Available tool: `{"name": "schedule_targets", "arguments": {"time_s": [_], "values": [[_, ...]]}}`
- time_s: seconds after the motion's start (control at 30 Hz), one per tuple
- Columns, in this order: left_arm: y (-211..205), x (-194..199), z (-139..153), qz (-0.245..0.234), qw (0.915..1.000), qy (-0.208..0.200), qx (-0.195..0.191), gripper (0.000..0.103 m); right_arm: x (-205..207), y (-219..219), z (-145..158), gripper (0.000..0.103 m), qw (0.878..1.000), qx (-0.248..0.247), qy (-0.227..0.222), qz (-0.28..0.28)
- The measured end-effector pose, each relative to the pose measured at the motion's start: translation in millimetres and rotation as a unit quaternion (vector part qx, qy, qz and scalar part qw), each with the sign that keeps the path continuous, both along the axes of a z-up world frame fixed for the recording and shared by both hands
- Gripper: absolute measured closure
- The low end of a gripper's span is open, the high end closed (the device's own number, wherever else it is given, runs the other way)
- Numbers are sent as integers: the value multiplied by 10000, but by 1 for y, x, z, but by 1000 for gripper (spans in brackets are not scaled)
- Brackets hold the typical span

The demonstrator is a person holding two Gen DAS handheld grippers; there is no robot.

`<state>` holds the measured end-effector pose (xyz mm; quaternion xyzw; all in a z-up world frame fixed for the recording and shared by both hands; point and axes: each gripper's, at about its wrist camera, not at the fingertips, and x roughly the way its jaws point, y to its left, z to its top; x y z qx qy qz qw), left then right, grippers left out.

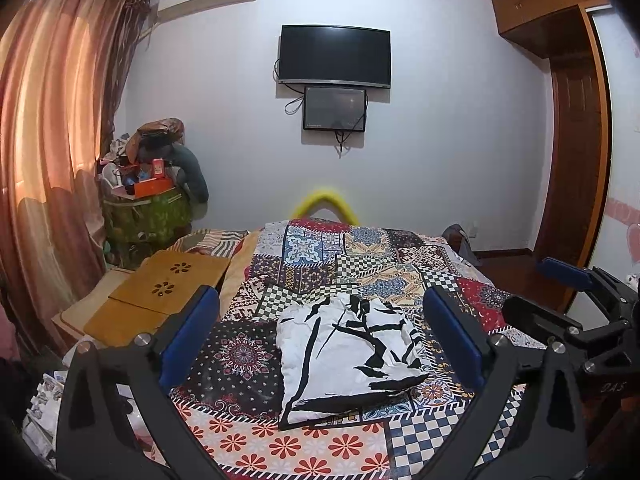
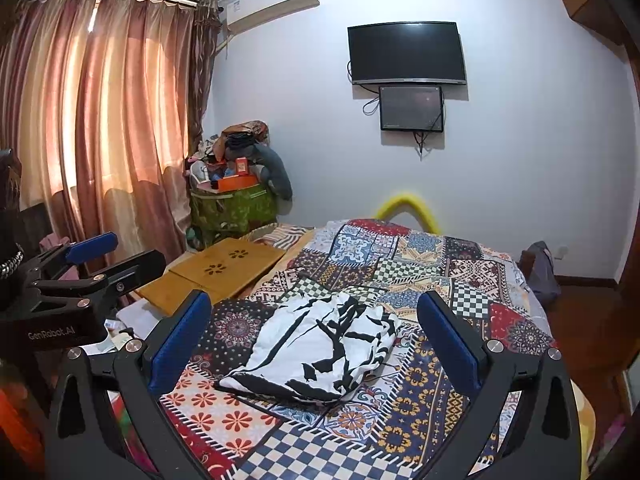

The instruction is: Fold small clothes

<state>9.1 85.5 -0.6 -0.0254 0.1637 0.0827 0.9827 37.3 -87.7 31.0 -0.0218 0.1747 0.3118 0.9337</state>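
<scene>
A small white garment with black streaks (image 1: 344,356) lies folded and a little rumpled on the patchwork bedspread (image 1: 240,440); it also shows in the right wrist view (image 2: 320,356). My left gripper (image 1: 320,300) is open and empty, held above the near side of the garment with its blue pads wide apart. My right gripper (image 2: 316,304) is open and empty too, above the garment's near side. The right gripper shows at the right edge of the left wrist view (image 1: 568,280). The left gripper shows at the left edge of the right wrist view (image 2: 96,252).
A wooden lap desk (image 1: 160,292) lies on the bed's left side. A green bag piled with clutter (image 1: 148,208) stands in the far left corner by the curtains (image 1: 48,140). A TV (image 1: 334,56) hangs on the far wall. A wardrobe (image 1: 572,160) stands right.
</scene>
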Motion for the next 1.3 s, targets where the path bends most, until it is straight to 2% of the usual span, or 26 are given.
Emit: {"name": "schedule_targets", "arguments": {"time_s": [0.9,1.3], "values": [[-2,1,-1,-15,9999,67,-135,0,-2,1,0,1,10000,-41,50,-38],[-7,-1,1,-96,9999,39,-83,0,-2,-1,2,1,10000,-30,50,-31]]}}
